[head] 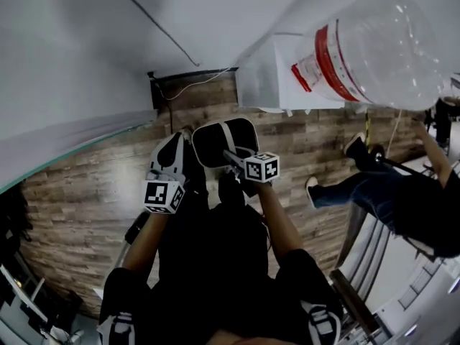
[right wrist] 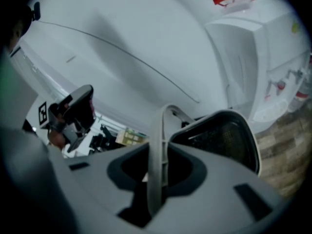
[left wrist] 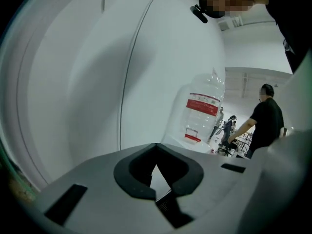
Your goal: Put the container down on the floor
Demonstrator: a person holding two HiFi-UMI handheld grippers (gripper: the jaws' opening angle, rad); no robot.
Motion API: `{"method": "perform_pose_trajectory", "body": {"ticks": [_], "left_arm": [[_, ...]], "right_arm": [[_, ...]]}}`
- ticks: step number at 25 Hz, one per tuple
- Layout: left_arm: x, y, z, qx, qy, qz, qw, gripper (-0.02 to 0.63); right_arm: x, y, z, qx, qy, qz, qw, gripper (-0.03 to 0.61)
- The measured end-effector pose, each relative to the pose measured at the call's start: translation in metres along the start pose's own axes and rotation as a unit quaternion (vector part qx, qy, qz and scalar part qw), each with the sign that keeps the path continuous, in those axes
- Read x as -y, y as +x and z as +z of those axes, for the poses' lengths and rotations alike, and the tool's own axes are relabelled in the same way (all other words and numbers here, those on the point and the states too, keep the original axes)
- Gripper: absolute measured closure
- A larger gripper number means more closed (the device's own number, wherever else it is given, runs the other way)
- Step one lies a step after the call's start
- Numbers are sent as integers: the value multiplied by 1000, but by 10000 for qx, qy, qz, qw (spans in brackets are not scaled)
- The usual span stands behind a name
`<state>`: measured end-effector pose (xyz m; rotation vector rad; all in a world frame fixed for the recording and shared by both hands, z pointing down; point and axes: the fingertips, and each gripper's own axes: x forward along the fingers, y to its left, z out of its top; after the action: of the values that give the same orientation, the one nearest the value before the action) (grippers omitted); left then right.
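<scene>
R gripper (head: pixel 231 154) is clamped on the thin white handle (right wrist: pixel 157 155) of the black container (head: pixel 217 139). In the R gripper view the strap runs straight up between the jaws, w/ the container's dark mesh body and white rim (right wrist: pixel 222 135) just beyond. The container hangs in the air over the wood-plank floor (head: pixel 86 192), not down yet. L gripper (head: pixel 171 165) is beside it, apart from it, jaws together w/ nothing in them. White water dispenser (head: pixel 262 74) w/ a clear jug (head: pixel 374 42) stands ahead by the wall.
</scene>
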<state>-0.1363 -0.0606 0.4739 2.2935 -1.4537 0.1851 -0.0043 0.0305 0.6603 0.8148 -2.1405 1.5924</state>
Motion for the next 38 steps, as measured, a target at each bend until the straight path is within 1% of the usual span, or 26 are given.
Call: {"method": "perform_pose_trajectory", "body": {"ticks": [3, 9, 13, 15, 18, 23, 26, 30, 33, 38], "left_arm": [[-11, 18, 0, 37, 100, -107, 9999, 586], [-27, 39, -10, 100, -103, -202, 9997, 586], [-31, 46, -4, 157, -151, -290, 9993, 586], [-42, 56, -13, 157, -180, -288, 9993, 586], [-58, 72, -33, 102, -262, -326, 9991, 586], [-63, 89, -53, 91, 89, -645, 9978, 586], [-71, 102, -59, 109, 52, -705, 9974, 586], [-83, 116, -71, 81, 37, -763, 9970, 586], [-89, 126, -77, 21, 103, -782, 9969, 586], [-99, 133, -88, 13, 72, -701, 9975, 586]], "right_arm": [[22, 26, 10, 40, 29, -166, 9999, 479], [61, 79, 20, 116, 54, -279, 9995, 479], [80, 100, 32, 264, 26, -327, 9991, 479], [99, 120, 36, 339, 50, -330, 9989, 479], [134, 150, 35, 318, 154, -344, 9988, 479], [178, 188, 35, 319, 206, -448, 9983, 479], [201, 206, 40, 395, 247, -476, 9978, 479], [231, 232, 37, 400, 345, -622, 9967, 479], [252, 250, 40, 394, 336, -749, 9958, 479], [280, 277, 48, 346, 308, -722, 9963, 479]]}}
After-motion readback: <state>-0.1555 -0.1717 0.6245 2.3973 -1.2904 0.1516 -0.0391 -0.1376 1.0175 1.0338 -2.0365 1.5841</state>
